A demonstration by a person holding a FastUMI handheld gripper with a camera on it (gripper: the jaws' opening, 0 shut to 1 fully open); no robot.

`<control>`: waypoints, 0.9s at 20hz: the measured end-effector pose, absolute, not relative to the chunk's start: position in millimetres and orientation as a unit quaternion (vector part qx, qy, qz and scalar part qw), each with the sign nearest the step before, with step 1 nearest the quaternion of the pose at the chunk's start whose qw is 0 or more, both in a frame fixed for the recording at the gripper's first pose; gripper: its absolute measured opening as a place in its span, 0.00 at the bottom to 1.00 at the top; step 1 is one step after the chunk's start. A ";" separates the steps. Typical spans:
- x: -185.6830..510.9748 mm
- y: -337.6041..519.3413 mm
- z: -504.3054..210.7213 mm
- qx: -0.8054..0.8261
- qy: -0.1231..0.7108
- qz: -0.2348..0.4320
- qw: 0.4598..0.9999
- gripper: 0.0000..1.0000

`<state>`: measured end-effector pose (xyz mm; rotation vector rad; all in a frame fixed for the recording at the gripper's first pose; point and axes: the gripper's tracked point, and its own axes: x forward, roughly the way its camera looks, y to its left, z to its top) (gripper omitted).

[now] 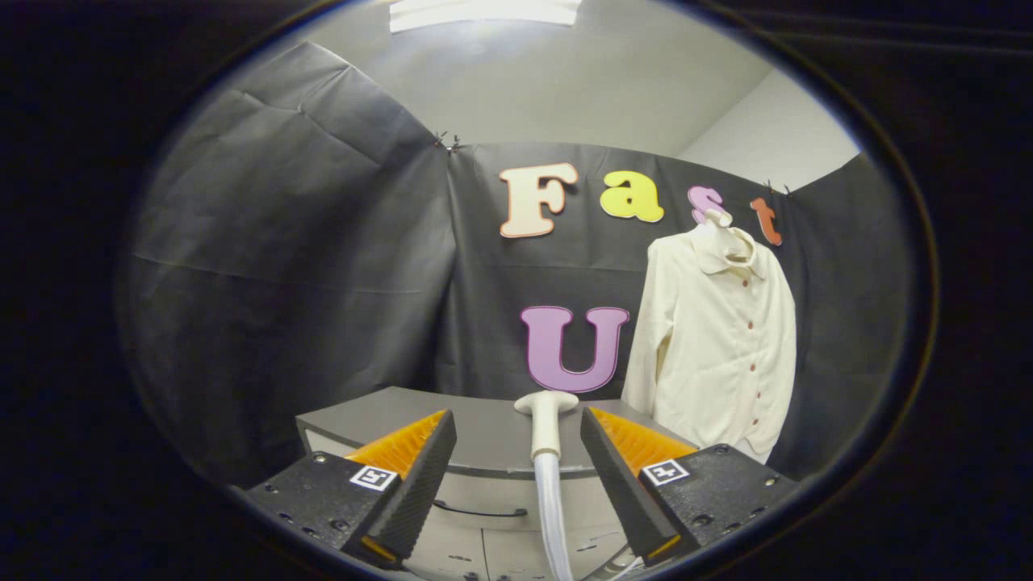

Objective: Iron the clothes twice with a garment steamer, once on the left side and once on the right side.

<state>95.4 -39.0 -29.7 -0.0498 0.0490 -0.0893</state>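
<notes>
Black cloth backs a grey tabletop (484, 432). Beside it hangs the cream shirt (718, 347). Steamer head (545, 420) stands on that tabletop, between the spread-open gripper (516, 440) fingers — ungrasped, so both passes seemingly remain.

Steamer head (545, 420) stands untouched between the hand-held gripper's (518, 440) spread fingers, gaps either side.

Scene dim, booth dark. Light comes from ceiling lamp (484, 12) overhead, blown out to white glare. Shirt (718, 339) bright, evenly lit, sharp. Gripper (518, 436) fingers spread, in shadow, slightly soft. Fisheye bends cabinet (484, 436) edge; cloth wall (282, 242) curves and darkens toward rim.
</notes>
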 end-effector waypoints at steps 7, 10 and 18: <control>135.9 -49.7 -51.2 -0.024 0.047 -0.053 0.997 0.93; 157.3 -56.3 -68.8 -0.019 0.070 -0.058 0.996 0.93; 209.0 -68.3 -107.1 -0.012 0.118 -0.075 0.990 0.92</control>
